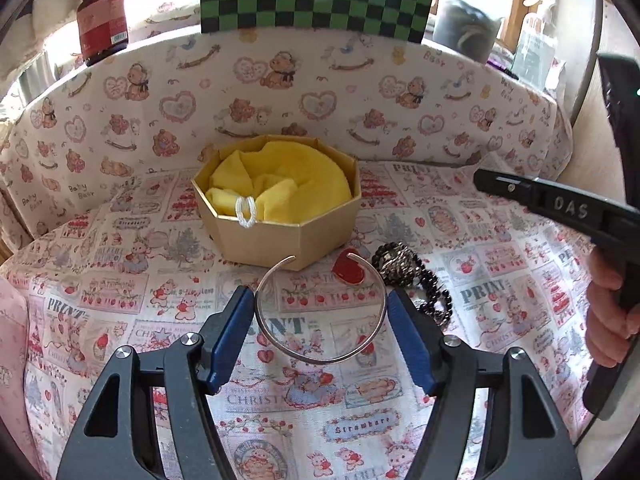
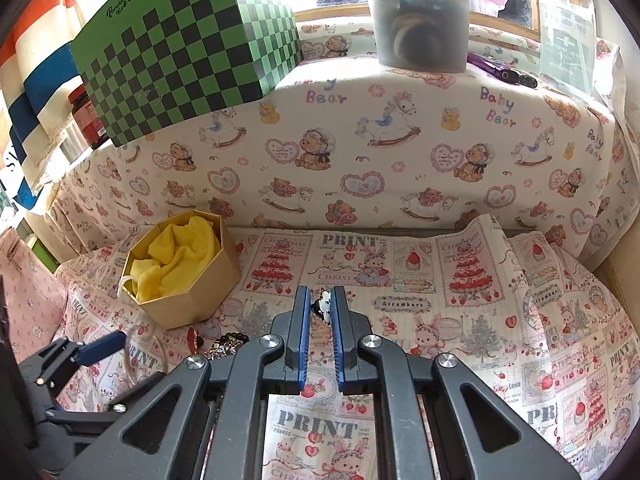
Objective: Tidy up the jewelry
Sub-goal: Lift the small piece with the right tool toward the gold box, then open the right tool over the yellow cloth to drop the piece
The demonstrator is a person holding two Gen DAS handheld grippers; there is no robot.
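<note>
A gold octagonal box [image 1: 280, 236] lined with yellow cloth [image 1: 288, 184] stands on the printed cloth; it also shows in the right wrist view [image 2: 192, 300]. My left gripper [image 1: 320, 304] holds an open metal bangle [image 1: 320, 354] between its blue pads, just in front of the box. A red heart piece [image 1: 349, 270] and a black bead bracelet [image 1: 416, 280] lie to its right. My right gripper [image 2: 321, 304] is shut on a small black-and-white charm [image 2: 322, 306], above the cloth to the right of the box.
A green-and-black checkered box [image 2: 192, 52] and a red-lidded jar [image 1: 103, 16] sit on the raised ledge behind. A grey container [image 2: 422, 24] stands on the ledge to the right. The bear-print wall [image 1: 320, 96] closes the back.
</note>
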